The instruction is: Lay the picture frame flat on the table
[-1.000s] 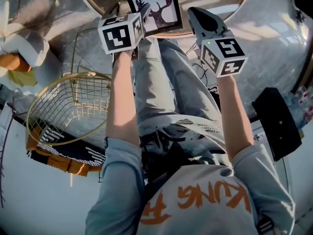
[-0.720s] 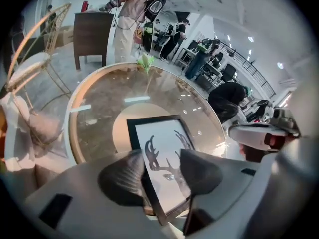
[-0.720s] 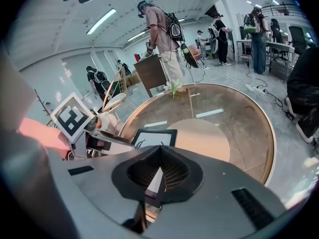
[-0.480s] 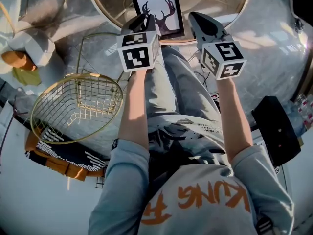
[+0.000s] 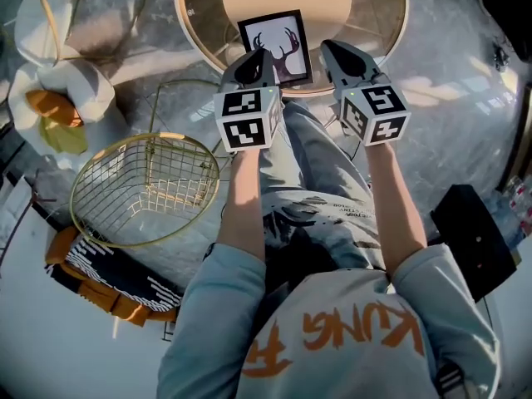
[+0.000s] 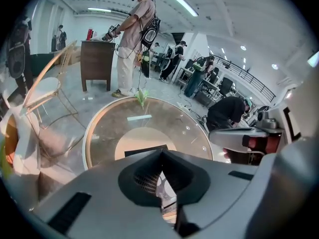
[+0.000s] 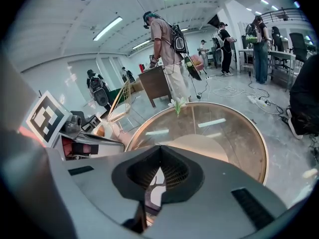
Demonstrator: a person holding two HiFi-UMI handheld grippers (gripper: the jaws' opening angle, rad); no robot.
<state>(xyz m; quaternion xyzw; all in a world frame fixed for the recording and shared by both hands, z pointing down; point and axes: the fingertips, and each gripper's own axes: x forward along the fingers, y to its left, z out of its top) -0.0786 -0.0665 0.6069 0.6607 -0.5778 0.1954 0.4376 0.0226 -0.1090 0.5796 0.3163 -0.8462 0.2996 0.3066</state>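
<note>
Picture frame (image 5: pixel 274 46), deer-antler print face up, lies on the round glass table (image 5: pixel 370 15), close to the table's person-side rim and over the beige base seen through the glass. It looks flat: the left gripper view shows its black top edge (image 6: pixel 142 152) level on the tabletop, with no prop or lean visible. It probably sits there because that spot is within easy reach from the seated side.

Left gripper (image 5: pixel 258 56) is over the table's near rim, at the frame's left lower corner. Its jaws have just been closing and now meet tip to tip, clenched on nothing (image 6: pixel 162 153). The frame only shows through the gap below them, and the gripper reads as apart from it, not touching.

Right gripper (image 5: pixel 332 50) is over the same rim, just right of the frame. Its jaws are also pressed together and empty (image 7: pixel 159 148).

Both tongs flank the frame without holding it, which suggests the lay-down is done and no grip is needed.

Gold wire basket (image 5: pixel 145 185) stands on the floor, off the table's left side, uninvolved.

Risk is low. The frame sits near the rim, so a nudge toward the person could tip it off.
</note>
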